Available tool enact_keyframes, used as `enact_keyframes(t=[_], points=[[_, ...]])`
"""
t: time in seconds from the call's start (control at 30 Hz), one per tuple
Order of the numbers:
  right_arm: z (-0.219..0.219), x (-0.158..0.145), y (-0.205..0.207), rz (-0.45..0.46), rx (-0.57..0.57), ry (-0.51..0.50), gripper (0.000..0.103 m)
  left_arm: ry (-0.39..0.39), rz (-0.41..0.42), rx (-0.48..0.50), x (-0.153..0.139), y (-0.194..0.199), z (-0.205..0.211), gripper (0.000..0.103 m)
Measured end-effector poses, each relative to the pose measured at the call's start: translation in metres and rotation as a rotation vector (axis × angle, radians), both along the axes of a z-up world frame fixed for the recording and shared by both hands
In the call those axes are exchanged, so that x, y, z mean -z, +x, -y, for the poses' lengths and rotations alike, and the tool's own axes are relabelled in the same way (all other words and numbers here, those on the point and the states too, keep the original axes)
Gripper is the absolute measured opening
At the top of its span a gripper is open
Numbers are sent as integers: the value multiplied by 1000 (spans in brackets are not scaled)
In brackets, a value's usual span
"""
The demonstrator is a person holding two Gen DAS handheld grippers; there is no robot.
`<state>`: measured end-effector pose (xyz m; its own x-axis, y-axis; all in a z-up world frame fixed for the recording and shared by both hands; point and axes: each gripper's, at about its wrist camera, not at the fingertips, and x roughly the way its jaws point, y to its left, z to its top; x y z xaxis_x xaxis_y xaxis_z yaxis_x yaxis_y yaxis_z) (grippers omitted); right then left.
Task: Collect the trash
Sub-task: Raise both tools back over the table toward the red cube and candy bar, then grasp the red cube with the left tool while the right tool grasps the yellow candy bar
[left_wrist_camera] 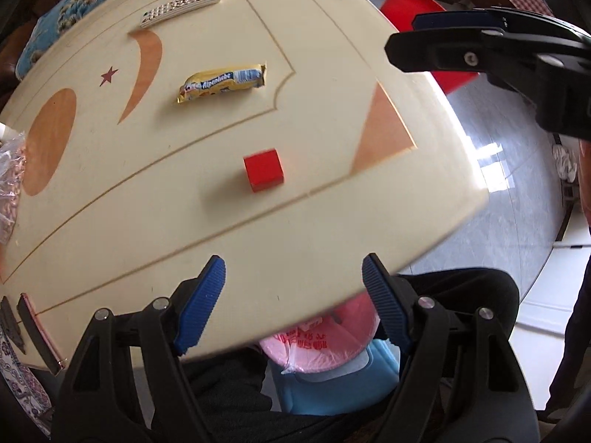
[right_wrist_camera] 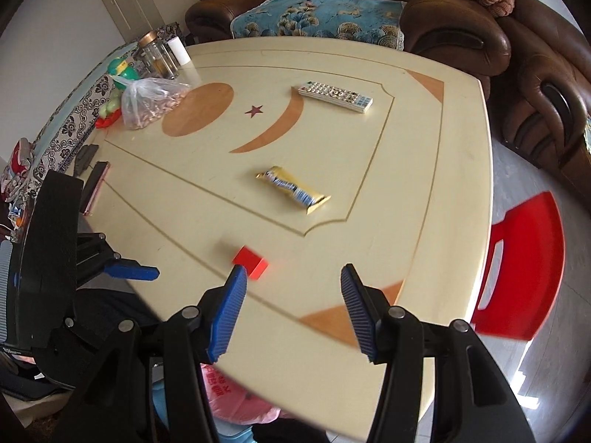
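A yellow candy wrapper (left_wrist_camera: pixel 221 83) (right_wrist_camera: pixel 293 188) lies flat near the middle of the cream table (left_wrist_camera: pixel 110 221) (right_wrist_camera: pixel 424 184). A red cube (left_wrist_camera: pixel 264 170) (right_wrist_camera: pixel 251 262) stands closer to the near edge. My left gripper (left_wrist_camera: pixel 293 262) hangs open above the table's near edge, pointing down, with nothing between its fingers. My right gripper (right_wrist_camera: pixel 293 271) is open and empty too, just behind the cube. In the left wrist view the right gripper (left_wrist_camera: pixel 402 37) shows side-on at the upper right. Under the table edge sits a blue bin (left_wrist_camera: pixel 332 387) lined with a pink bag (left_wrist_camera: pixel 317 347) (right_wrist_camera: pixel 236 398).
A white remote (right_wrist_camera: pixel 336 96) (left_wrist_camera: pixel 181 5) lies at the far side. A phone (right_wrist_camera: pixel 94 184) and a clear bag of nuts (right_wrist_camera: pixel 151 101) sit at the left, glass jars (right_wrist_camera: pixel 155 55) behind them. A red plastic chair (right_wrist_camera: pixel 524 269) stands right of the table, with a brown sofa (right_wrist_camera: pixel 443 18) beyond.
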<state>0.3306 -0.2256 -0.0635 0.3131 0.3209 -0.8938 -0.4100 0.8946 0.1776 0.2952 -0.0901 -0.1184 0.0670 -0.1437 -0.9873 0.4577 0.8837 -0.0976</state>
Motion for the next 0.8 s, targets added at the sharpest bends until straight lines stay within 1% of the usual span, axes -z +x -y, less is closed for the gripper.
enact_keyframes(t=[0.17,0.33,0.53,0.67,0.8], points=[[-3,18,33,-21,-5,0,53,-1,4,-3,11,21,8,75],[-11,33,60,-46,-32,-18,53,6,-26,-5,27,37,17,75],[-28,55,95,-90,-65,-15,53,-3,-44,-30,37,49,16,75],[-41,75,115,-145,-94,7,53,-9,-48,-39,42,52,14,75],[-57,94,130,-178,-115,-9,53,1,-47,-42,49,53,16,75]])
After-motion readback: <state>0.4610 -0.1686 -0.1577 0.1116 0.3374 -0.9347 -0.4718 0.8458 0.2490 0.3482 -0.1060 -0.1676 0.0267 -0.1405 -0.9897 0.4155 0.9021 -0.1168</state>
